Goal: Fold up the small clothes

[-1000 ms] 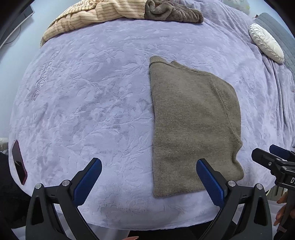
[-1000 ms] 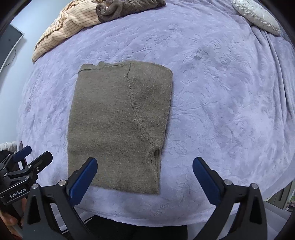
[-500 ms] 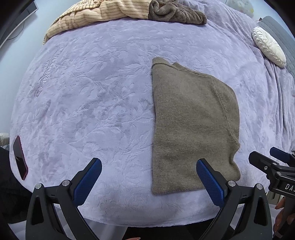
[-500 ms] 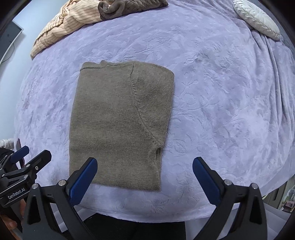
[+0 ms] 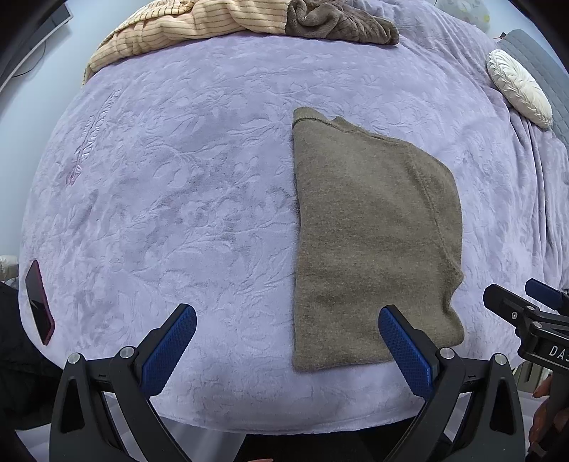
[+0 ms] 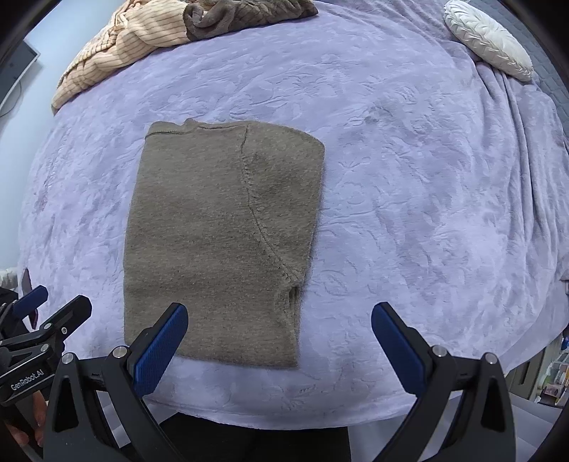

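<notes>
An olive-brown knit garment (image 5: 370, 234) lies folded into a flat rectangle on the lilac bedspread (image 5: 177, 199), its hem near the bed's front edge. It also shows in the right wrist view (image 6: 220, 241). My left gripper (image 5: 286, 341) is open and empty, held above the front edge beside the garment's left side. My right gripper (image 6: 279, 337) is open and empty, over the garment's lower right corner. Each gripper shows at the edge of the other's view, the right one (image 5: 526, 312) and the left one (image 6: 39, 320).
A beige striped cloth (image 5: 185, 25) and a brown cloth (image 5: 338, 21) lie heaped at the far edge. A white round cushion (image 5: 519, 89) sits far right. A dark red phone (image 5: 39, 302) lies at the bed's left edge.
Both grippers have drawn slightly back and up from the bed; the folded garment has not moved. Both stay open.
</notes>
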